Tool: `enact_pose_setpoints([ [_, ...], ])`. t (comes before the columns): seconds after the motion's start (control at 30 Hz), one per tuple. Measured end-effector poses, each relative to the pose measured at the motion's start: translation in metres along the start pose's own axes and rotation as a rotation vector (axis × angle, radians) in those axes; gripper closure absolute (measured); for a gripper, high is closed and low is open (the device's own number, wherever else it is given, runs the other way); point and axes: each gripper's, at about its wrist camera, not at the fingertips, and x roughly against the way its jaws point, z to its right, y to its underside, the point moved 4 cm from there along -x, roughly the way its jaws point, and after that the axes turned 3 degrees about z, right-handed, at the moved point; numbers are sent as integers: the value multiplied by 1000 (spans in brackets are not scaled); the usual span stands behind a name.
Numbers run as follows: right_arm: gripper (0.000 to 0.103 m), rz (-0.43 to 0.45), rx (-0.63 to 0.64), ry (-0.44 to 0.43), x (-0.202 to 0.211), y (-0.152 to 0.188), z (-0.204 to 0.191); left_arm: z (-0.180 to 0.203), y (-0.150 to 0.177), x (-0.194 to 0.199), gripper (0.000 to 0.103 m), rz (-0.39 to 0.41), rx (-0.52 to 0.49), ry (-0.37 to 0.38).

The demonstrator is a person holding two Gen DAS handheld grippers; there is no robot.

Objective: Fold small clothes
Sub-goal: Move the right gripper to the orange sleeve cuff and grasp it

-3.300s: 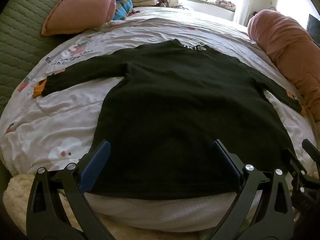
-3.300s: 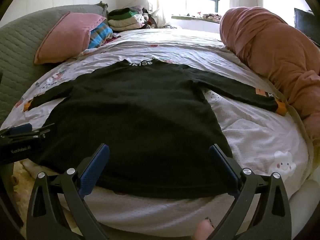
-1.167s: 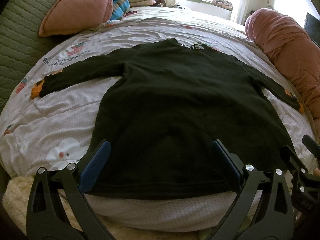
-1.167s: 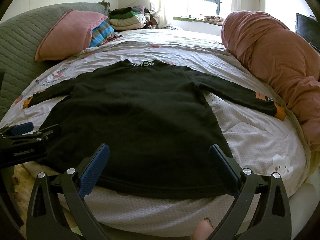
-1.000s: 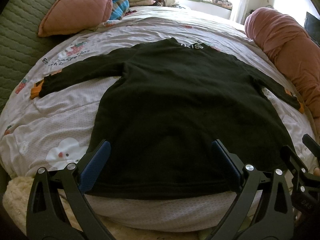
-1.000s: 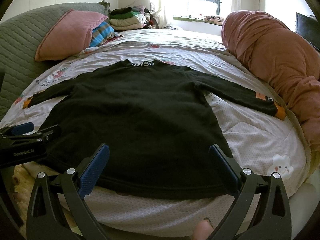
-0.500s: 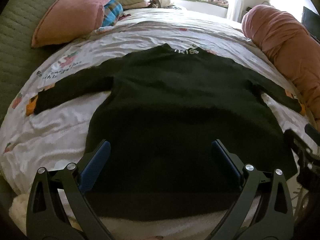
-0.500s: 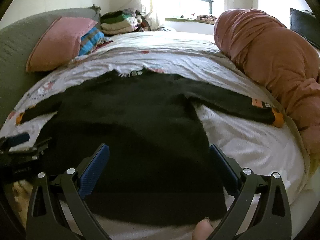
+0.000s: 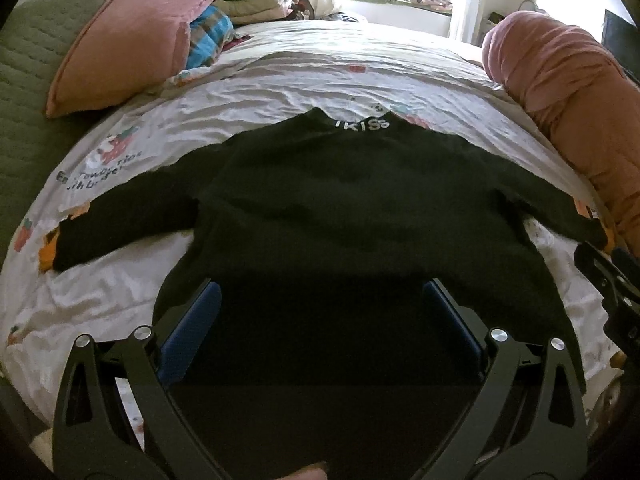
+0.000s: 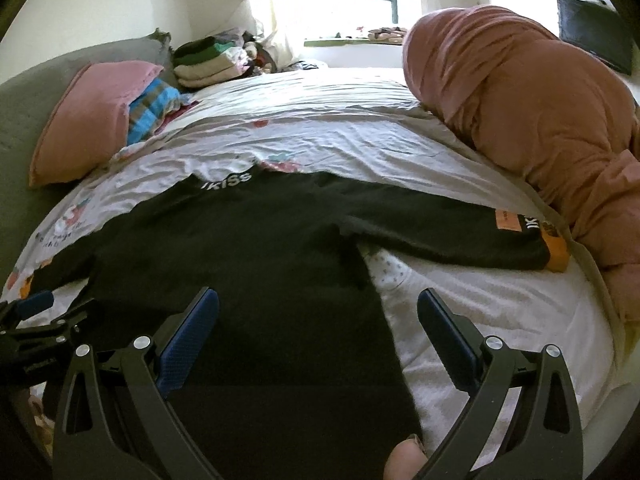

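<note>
Both grippers, left [image 9: 320, 320] and right [image 10: 318, 320], jaws spread wide above black top [image 9: 352, 208] lying flat on bed [image 9: 280, 76], perhaps not touching it, pink pillow [image 9: 124, 44] far left, rolled duvet [image 10: 532, 120] right, folded pile [image 10: 208, 60] beyond.

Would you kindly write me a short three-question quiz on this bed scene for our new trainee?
1. True or false: the black sweater lies spread flat on the bed sheet with both sleeves out to the sides.
2. Which colour are the sweater's cuffs? A) white B) orange C) green
3. Fill in: both the left tool and the right tool are ____, gripping nothing.

Key:
1. True; no part is folded over.
2. B; the orange cuff in the right wrist view lies near the rolled pink blanket.
3. open; each tool's jaws stand wide apart above the sweater's lower part.
</note>
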Motion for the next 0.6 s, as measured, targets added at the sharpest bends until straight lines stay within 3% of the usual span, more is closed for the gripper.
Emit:
enact_pose_setpoints([
  [0.6,4,-55,-134,143,-46,-12,77,19,-30,-47,9,-46,-22,61],
])
